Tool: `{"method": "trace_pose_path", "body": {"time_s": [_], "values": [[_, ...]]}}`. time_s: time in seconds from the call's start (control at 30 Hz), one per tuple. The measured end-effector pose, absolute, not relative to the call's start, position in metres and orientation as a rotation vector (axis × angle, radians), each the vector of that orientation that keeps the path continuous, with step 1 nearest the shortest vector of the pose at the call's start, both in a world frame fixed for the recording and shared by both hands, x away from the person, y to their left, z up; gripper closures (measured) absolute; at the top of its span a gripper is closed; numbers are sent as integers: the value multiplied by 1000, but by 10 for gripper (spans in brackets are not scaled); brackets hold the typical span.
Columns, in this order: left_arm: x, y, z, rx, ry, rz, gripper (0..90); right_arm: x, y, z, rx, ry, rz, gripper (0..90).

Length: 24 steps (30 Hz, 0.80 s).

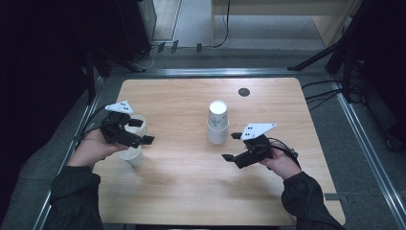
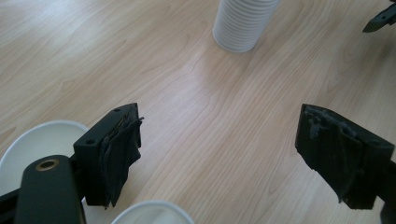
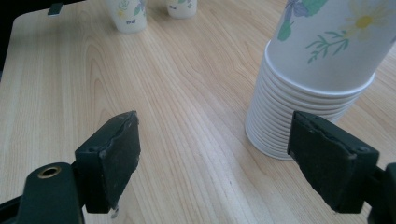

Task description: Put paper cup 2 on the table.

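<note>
— While both pairs of jaws stand wide apart and grasp nothing, where does each gripper sit?

— The left gripper (image 1: pixel 136 132) hangs over the left part of the tabletop (image 1: pixel 182 182), above two single paper cups. In the left gripper view its jaws frame bare wood, with the rim of one cup (image 2: pixel 39 140) showing behind the left jaw and the rim of the other cup (image 2: pixel 152 212) at the bottom edge between the jaws.

— And the right gripper?

— The right gripper (image 1: pixel 233 147) is held just to the right of the stack of paper cups (image 1: pixel 217 122), near it but apart. In the right gripper view the stack (image 3: pixel 313 79) stands upright just beyond the right jaw, ahead of it, not between the jaws; its top cup bears a flower print.

— Where does the stack stand on the tabletop?

— Near the middle, a little toward the far side, upside down with the cup bottoms up. In the left gripper view it (image 2: pixel 243 23) appears at the top, well apart from the left jaws, with a jaw tip of the right gripper (image 2: pixel 380 18) at the top right corner.

— Anything farther out?

— A dark round disc (image 1: pixel 244 92) is set in the far part of the tabletop. The person's dark sleeves (image 1: pixel 76 196) come in from the bottom of the high view.
</note>
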<state>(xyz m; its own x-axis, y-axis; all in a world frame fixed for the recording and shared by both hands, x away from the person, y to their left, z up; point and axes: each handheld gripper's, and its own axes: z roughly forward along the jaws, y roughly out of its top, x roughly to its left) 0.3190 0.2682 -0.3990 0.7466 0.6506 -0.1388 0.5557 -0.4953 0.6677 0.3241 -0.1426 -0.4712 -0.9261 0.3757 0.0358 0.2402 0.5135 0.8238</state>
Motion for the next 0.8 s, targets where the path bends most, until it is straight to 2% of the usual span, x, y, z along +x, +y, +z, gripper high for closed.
{"method": "trace_pose_path", "body": {"time_s": [0.47,0.8], "values": [[326,230,-404,2152,874,136,150,321,-149,-472,542,2595,1360,175],[323,203,-413,2171,814,142,150,320,-151,-471,539,2593,1361,175]]}}
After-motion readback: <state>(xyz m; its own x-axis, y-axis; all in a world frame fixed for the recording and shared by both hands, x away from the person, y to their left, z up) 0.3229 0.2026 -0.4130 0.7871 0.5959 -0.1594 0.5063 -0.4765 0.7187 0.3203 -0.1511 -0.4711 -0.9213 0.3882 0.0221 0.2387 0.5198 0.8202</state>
